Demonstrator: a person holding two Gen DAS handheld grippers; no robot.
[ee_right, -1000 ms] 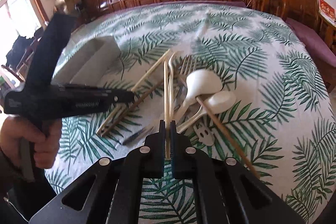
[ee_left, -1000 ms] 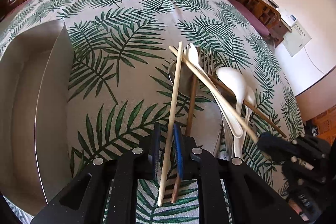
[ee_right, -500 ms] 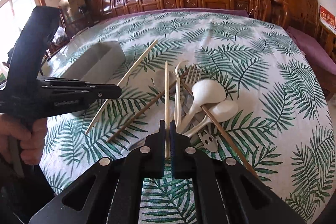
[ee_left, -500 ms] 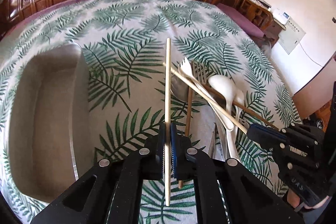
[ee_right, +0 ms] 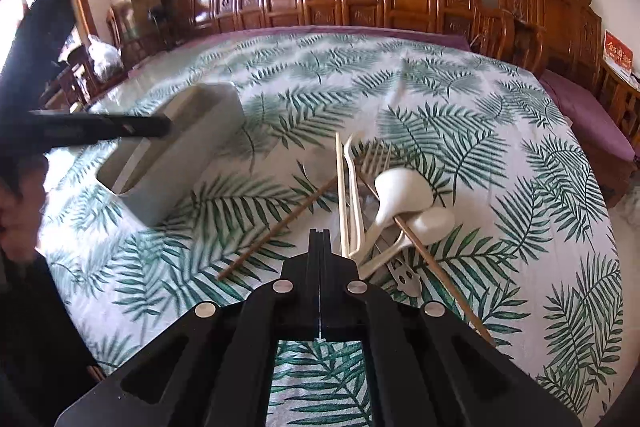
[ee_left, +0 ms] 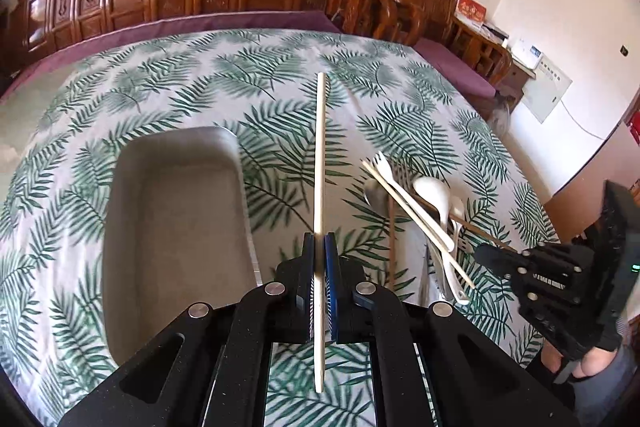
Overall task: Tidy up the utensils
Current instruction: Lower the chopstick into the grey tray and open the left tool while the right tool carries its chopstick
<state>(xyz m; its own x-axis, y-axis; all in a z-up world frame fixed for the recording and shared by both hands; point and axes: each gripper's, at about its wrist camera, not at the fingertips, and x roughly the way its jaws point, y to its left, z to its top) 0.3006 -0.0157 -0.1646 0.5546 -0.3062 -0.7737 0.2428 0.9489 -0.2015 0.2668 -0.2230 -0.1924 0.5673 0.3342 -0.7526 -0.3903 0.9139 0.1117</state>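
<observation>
Metal tray (ee_left: 172, 219) lying left of my left gripper (ee_left: 319, 247); utensil pile (ee_right: 384, 195) right. Left jaws clenching pale chopstick (ee_left: 320, 147); right gripper (ee_right: 320, 239) clenched, empty.

Left gripper (ee_left: 319, 243) clamped and angled down, right gripper (ee_right: 320, 239) closed, empty

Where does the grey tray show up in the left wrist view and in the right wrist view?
Left wrist view: the grey tray lies left of centre, seen from above into its hollow, left of the left gripper and the chopstick it grips.
Right wrist view: the tray sits at upper left, seen from the side.
Shared landmark: the big white spoon in the utensil pile.
</observation>
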